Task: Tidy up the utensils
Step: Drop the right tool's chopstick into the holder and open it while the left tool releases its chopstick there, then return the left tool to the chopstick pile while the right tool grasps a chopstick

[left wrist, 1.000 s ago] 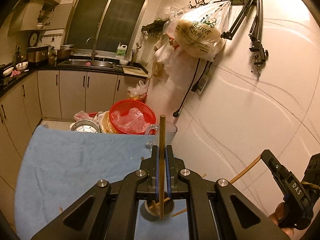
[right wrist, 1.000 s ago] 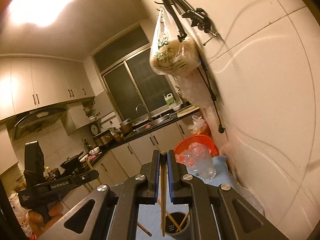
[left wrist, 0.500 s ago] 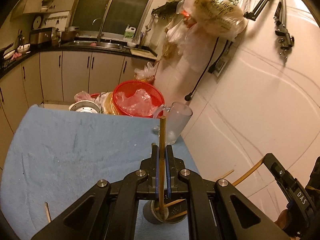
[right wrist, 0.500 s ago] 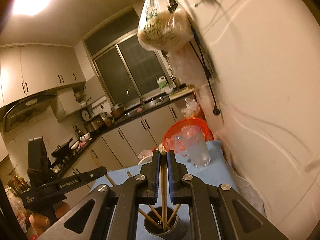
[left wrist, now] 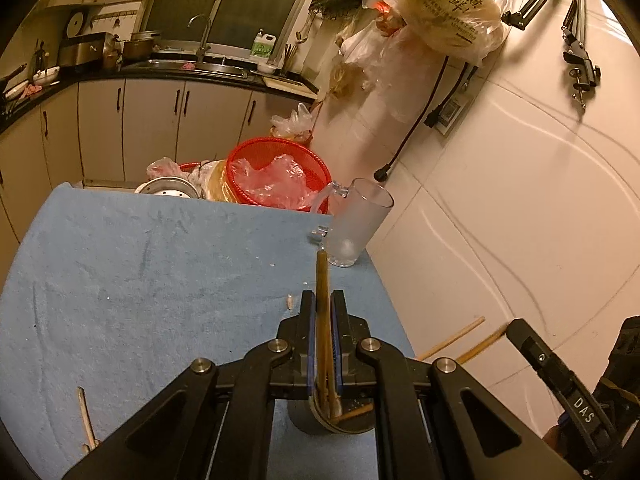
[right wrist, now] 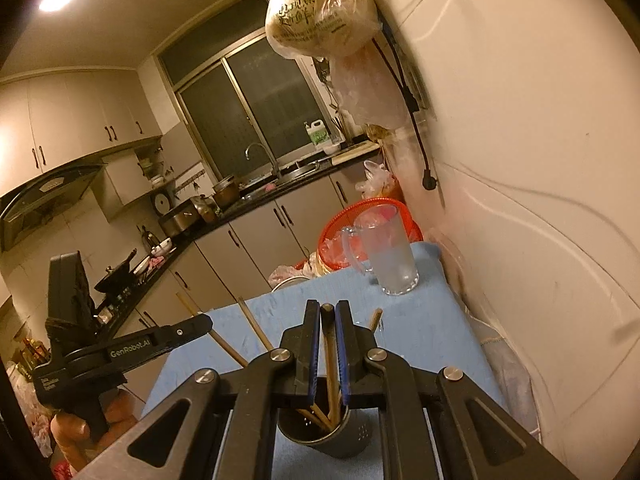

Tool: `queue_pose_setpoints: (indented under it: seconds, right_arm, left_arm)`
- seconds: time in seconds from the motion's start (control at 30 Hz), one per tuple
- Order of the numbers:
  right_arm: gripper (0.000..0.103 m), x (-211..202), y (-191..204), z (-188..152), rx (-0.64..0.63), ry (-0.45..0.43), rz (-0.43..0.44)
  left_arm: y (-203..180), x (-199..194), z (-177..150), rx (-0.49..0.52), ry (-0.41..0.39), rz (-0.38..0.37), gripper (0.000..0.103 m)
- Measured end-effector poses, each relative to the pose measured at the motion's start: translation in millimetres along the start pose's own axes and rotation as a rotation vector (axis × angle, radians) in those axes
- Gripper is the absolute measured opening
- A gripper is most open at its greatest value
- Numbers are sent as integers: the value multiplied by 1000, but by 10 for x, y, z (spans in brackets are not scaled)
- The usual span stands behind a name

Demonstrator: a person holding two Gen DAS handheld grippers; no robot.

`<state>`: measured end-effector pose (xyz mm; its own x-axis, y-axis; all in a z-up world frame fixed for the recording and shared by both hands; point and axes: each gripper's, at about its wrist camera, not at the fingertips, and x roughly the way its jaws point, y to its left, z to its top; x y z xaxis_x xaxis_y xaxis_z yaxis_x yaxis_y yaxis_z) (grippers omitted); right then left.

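Observation:
A dark round utensil holder [left wrist: 340,420] [right wrist: 328,436] stands on the blue towel [left wrist: 140,280] and holds several wooden chopsticks. My left gripper [left wrist: 323,304] is directly above it, shut on a chopstick [left wrist: 322,300] whose lower end is in the holder. My right gripper [right wrist: 328,312] is also above the holder, its jaws slightly apart around a chopstick [right wrist: 330,360] that stands in the holder. Each gripper shows in the other's view: the right one [left wrist: 560,384], the left one [right wrist: 120,352]. One loose chopstick [left wrist: 86,416] lies on the towel at the lower left.
A frosted glass mug [left wrist: 356,228] [right wrist: 390,256] stands at the towel's far right corner by the white tiled wall [left wrist: 520,200]. A red basket [left wrist: 276,176] with plastic bags and a metal pot [left wrist: 168,188] sit behind the towel. Bags hang on the wall above.
Both grippers have lowered toward the holder, and their chopsticks now reach into it. The right gripper's jaws have parted slightly around its chopstick.

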<state>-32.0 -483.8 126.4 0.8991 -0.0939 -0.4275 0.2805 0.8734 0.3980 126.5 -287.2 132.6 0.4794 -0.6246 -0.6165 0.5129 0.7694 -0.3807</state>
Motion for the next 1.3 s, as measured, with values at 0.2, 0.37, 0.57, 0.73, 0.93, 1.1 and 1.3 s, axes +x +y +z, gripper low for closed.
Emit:
queue_pose_setpoints:
  seconds: [0.2,0.37,0.57,0.73,0.93,1.1,1.3]
  right_arm:
    - [17,-187,58,54,-7,-32,5]
    - [17,-545,165,10,-10,-79,68]
    - [17,-533,469,-352,-49,35,179]
    - [17,-71,759,-914,-76,264,206]
    - [17,330,964,-1381,-71,436,222]
    - [17,494,1131,-1612,-99,489,212]
    - [17,508,1235,-1762,-135,518,183]
  left_arm:
    - [-27,-212,12,15,-18,-25,8]
    - [11,-576,-60,35,-62,-40,8]
    - [367,-985,-395,17,-58,7,8]
    - [1072,-1167,-835,-82,4,108,8]
    - [1988,-1075,-1423,-263,154,194,8]
    - [2236,-791,-1709,-322,254,199,8]
    - [1989,-427,-1823,-199,318,181,8]
